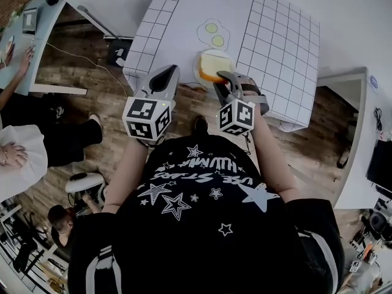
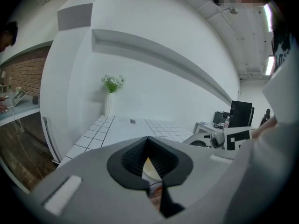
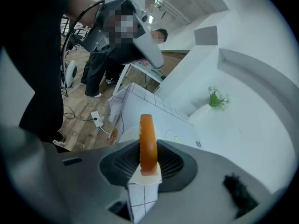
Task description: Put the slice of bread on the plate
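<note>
In the head view, most of the plate (image 1: 198,68) is hidden by the slice of bread (image 1: 214,64). The jaws of the right hand-held gripper (image 1: 219,78) are screened by its own body. In the left gripper view, only a sliver of the plate is seen through the narrow gap of the left hand-held gripper (image 2: 148,140). The label (image 2: 132,121) on the worktop (image 2: 100,129) is too small to be read.

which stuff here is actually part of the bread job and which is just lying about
Job: slice of bread, gripped in the right claw; plate.

Lying about: fried eggs; vase of flowers; left claw, shut, holding nothing.
</note>
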The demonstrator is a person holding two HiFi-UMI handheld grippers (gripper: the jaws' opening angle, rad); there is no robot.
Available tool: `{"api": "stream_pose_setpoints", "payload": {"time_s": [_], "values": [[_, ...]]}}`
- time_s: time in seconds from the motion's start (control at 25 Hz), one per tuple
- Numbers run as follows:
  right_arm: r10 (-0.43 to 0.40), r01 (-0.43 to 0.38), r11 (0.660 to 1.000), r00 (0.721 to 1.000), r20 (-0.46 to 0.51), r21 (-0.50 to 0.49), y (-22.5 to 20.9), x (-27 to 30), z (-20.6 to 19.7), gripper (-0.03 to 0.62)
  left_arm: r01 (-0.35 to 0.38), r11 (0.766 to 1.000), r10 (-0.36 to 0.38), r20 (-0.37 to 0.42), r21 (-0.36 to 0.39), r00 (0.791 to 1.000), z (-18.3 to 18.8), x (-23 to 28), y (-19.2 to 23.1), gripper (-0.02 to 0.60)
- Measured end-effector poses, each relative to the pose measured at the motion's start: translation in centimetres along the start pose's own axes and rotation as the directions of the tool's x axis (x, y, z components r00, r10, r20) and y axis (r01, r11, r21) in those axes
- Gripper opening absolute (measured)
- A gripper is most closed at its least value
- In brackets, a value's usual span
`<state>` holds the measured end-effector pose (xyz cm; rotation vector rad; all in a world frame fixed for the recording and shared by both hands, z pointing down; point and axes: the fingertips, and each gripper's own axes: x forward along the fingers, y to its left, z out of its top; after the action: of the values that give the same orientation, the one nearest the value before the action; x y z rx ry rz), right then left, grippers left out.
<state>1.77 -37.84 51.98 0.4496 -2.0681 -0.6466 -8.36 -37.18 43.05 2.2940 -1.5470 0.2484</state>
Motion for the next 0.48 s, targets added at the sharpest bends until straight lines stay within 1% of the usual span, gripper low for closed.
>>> {"api": "stream_pose_setpoints", "payload": {"time_s": [0.08, 0.16, 0.36, 0.48], "values": [[0.026, -0.027, 0.999, 0.999, -0.025, -0.03, 1.1, 0.2, -0.3, 0.101, -0.004, 1.0, 0.004, -0.001, -0.003, 1.0, -0.2, -0.3, 0.1, 0.009], [0.05, -0.052, 0.998, 0.998, -0.039, -0.037, 2.1, 0.3, -0.6, 0.109, -0.007, 1.0, 0.007, -0.004, -0.006, 1.0, -0.5, -0.7, 0.2, 0.009], [0.044, -0.044, 0.999, 0.998, -0.046, -0.008, 3.3, 0.7, -0.9, 0.123, -0.006, 1.0, 0.006, -0.009, -0.004, 1.0, -1.1, -1.4, 0.2, 0.009], [0.05, -0.048, 0.998, 0.997, -0.05, 0.03, 3.8, 0.7, -1.0, 0.135, -0.004, 1.0, 0.004, -0.012, -0.001, 1.0, -1.4, -1.9, 0.1, 0.009]]}}
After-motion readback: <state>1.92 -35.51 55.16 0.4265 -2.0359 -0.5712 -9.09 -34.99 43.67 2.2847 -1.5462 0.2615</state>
